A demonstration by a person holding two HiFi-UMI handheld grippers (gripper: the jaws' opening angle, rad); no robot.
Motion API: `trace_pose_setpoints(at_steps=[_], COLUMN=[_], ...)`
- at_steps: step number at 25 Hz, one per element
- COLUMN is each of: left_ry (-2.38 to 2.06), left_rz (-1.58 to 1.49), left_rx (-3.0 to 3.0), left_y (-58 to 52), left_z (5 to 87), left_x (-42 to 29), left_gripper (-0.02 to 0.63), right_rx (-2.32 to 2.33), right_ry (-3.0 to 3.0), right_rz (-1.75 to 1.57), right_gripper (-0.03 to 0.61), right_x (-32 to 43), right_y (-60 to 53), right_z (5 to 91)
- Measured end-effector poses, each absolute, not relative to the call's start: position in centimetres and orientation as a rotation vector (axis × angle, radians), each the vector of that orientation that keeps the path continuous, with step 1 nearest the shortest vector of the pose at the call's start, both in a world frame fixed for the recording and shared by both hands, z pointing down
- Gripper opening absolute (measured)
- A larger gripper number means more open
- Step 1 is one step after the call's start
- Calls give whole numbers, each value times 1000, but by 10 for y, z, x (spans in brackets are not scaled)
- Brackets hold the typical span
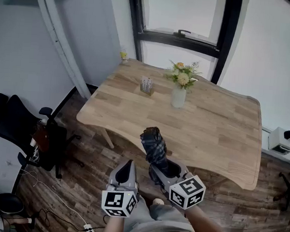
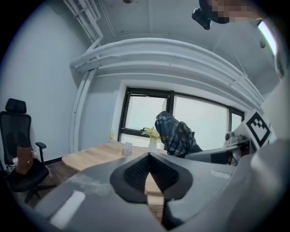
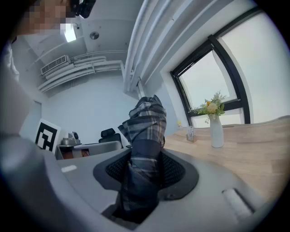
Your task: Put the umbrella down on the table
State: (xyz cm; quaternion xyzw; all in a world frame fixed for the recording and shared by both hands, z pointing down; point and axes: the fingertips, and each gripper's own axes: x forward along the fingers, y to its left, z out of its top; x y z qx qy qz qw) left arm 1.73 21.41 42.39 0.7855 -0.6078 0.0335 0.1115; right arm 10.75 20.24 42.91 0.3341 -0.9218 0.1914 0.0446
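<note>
Nearest to us, the left tool [image 1: 126,165] points forward and a little down over the wooden floor [image 1: 89,183]. In its own view its jaws meet at the tips [image 2: 148,156] with nothing between them. Just beside it, the right tool [image 1: 162,168] has its jaws pressed on a folded plaid umbrella [image 1: 154,142]. The right gripper view shows both pads clamped against the fabric of the bundle, partway along its length [image 3: 144,181]. The umbrella sticks out forward and upward from that tool. It is in the air, not lying on anything, and in the head view its free end overlaps the near edge of the surface [image 1: 219,129]. The left gripper view shows the same bundle [image 2: 174,133] raised against the window.

Farther on, the light wooden surface carries a white vase [image 1: 178,96] of yellow and green flowers [image 1: 182,77] near its middle. A small upright card holder [image 1: 147,85] stands to the left of the vase, apart from it. A small yellowish item [image 1: 124,55] sits at the far left corner, by the wall.

To the left, well apart from the surface, stands a black office chair [image 1: 12,122]. Cables and a power strip [image 1: 87,228] lie on the floor near it. At the back, a dark-framed window [image 1: 181,38] spans the wall, and a white box [image 1: 281,140] sits low at the right.
</note>
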Motion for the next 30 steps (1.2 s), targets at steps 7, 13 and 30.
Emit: trace_pose_setpoints(at_steps=[7, 13, 30], left_ry=[-1788, -1782, -1748], left_rz=[87, 83, 106], left_rx=[2311, 2317, 2336], left_y=[217, 215, 162], left_z=[421, 420, 426], left_x=[24, 26, 12], left_gripper=[5, 5, 5], right_rx=[1026, 1023, 1042], right_ry=[-2843, -2880, -2884], right_rz=[587, 591, 582], right_gripper=[172, 172, 176], right_x=[113, 114, 95], right_y=[206, 202, 146], right_z=[422, 413, 411])
